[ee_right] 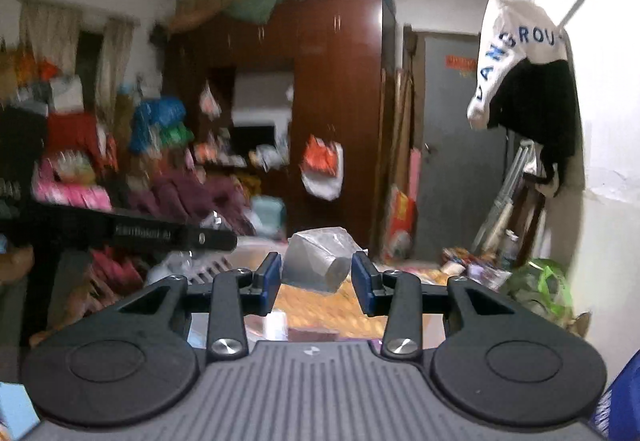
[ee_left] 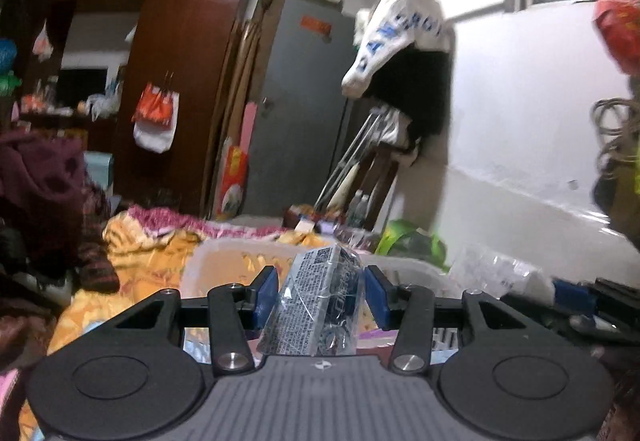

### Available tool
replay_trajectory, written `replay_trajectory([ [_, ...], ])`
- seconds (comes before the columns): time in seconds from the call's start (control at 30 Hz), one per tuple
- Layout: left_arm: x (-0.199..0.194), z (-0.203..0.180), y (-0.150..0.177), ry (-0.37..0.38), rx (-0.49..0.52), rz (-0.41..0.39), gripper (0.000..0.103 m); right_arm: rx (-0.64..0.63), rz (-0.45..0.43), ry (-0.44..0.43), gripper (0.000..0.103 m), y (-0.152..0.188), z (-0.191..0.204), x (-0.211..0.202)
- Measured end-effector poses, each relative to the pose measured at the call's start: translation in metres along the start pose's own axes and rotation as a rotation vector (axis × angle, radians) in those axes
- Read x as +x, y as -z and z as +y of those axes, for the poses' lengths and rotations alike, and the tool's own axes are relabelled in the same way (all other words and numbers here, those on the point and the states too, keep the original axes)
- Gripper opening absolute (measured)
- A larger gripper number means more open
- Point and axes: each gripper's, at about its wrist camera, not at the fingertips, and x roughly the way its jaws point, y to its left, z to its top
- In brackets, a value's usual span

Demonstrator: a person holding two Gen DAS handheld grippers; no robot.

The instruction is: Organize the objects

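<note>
Left wrist view is showing, from left to right, a heap of dark red clothes (ee_left: pixel 44 197), an orange quilt (ee_left: pixel 152 261) on the bed, a pale plastic bin (ee_left: pixel 224 261) beyond the fingers, and then the left gripper (ee_left: pixel 320 295) itself, which is clamping a clear packet (ee_left: pixel 316 305) covered in black print. That packet is sitting between the blue pads (ee_left: pixel 267 295), tilted, its long axis running from the gripper body up and away, its top leaning a little to the right.

Moving right, the other camera is looking at the brown wardrobe (ee_right: pixel 336 113) and grey door (ee_right: pixel 452 161), with the left tool's dark arm crossing on the left. The right gripper (ee_right: pixel 318 279) is carrying a clear plastic bag with a grey roll (ee_right: pixel 320 261) inside; the bag is resting between the pads and appears pinched, its roll end pointing down and to the right, its long axis slanting.

Both items are being held up in the air above the bed. To do this well, I would judge that the person should be keeping both grips firm, carrying slowly over the bin, and lowering before letting go, since slippery film could slide out.
</note>
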Motion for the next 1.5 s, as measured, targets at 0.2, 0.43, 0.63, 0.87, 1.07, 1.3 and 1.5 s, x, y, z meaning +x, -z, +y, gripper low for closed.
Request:
replay_trajectory([
  [0.2,-0.013,0.007,0.023,-0.069,0.059,-0.041,0.072,-0.003,-0.013,0.005,0.100,0.022,-0.005,-0.017],
  [0.43,-0.066,0.004,0.079,-0.105,0.186,-0.008,0.085,0.032,0.075,0.031,0.103,0.073,-0.014,-0.052],
  [0.63,-0.058,0.021,0.115,-0.059,0.138,0.139,0.086,0.101,0.256,0.012,0.094,0.107,-0.020,-0.022],
  [0.87,-0.063,0.025,0.120,-0.045,0.102,0.127,0.086,0.180,0.289,-0.059,0.086,0.113,-0.014,-0.012],
  [1.07,-0.062,0.010,0.130,-0.004,0.114,0.122,0.086,0.198,0.276,-0.076,0.085,0.117,-0.014,-0.016],
  [1.3,-0.060,0.014,0.133,-0.100,0.102,0.124,0.086,0.146,0.299,0.023,0.069,0.121,-0.009,-0.015],
  [1.5,-0.062,0.021,0.132,-0.139,0.084,0.122,0.086,0.126,0.317,0.016,0.070,0.120,-0.004,-0.009],
])
